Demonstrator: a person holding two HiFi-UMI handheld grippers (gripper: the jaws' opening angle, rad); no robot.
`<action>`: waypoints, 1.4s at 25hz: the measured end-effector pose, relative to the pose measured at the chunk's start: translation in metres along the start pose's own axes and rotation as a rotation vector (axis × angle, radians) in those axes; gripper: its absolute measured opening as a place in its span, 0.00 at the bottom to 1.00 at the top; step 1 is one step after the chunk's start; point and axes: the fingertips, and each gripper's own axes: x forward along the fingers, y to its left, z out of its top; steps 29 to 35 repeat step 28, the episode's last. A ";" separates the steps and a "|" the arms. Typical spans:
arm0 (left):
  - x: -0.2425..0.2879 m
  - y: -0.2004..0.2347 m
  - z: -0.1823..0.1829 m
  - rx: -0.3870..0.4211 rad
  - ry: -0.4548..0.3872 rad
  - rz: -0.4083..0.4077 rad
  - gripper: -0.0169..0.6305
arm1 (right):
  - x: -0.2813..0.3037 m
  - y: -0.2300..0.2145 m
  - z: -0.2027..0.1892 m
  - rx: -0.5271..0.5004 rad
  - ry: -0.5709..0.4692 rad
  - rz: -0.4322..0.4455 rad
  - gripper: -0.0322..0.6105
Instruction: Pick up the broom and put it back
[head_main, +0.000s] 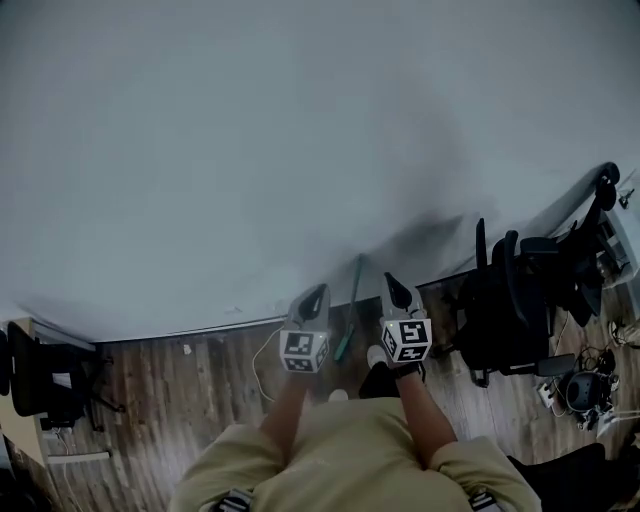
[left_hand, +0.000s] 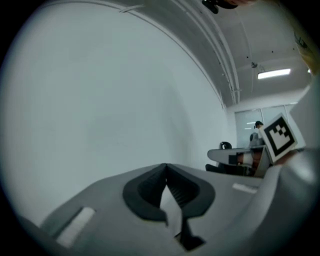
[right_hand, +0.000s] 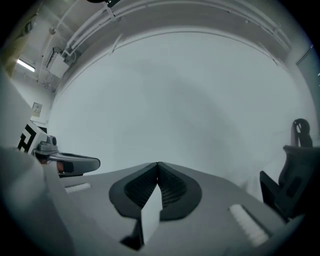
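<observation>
A: Head view, looking steeply down. At the far left an office chair stands on the wood floor. Your left gripper, lower centre of the frame, points level at the pale wall. Its jaws are pressed together with nothing between them.

B: Agreed. Its own view shows the tips meeting on bare air. Just right of it is a thin green stick, which I take to be the broom. It leans against the wall with its lower end on the floor, in the gap between your two grippers, and neither touches it. I can't make out its head.

A: Your right gripper, just right of the broom, is also clenched and empty. Dark chairs crowd the right edge.

B: Which step are you in? I judge the putting back is done: the broom is propped up and both tools are off it.

A: Then the next move calls for little. Draw both grippers away without brushing the handle, since a leaning stick slides easily. If that lean isn't its proper place, you'd have to part one pair of jaws and close them round the handle.

B: Any writing? The marker cube on each gripper shows only black-and-white squares. No brand, label or word can be read anywhere.
</observation>
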 end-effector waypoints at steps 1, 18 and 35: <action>-0.004 -0.002 0.009 0.016 -0.017 0.001 0.03 | -0.007 0.001 0.007 -0.010 -0.014 -0.013 0.06; -0.019 -0.023 -0.004 0.039 -0.031 0.095 0.03 | -0.027 -0.017 0.004 -0.041 0.028 0.020 0.06; 0.043 -0.045 -0.046 0.021 0.086 0.162 0.03 | 0.025 -0.073 -0.036 0.019 0.118 0.146 0.06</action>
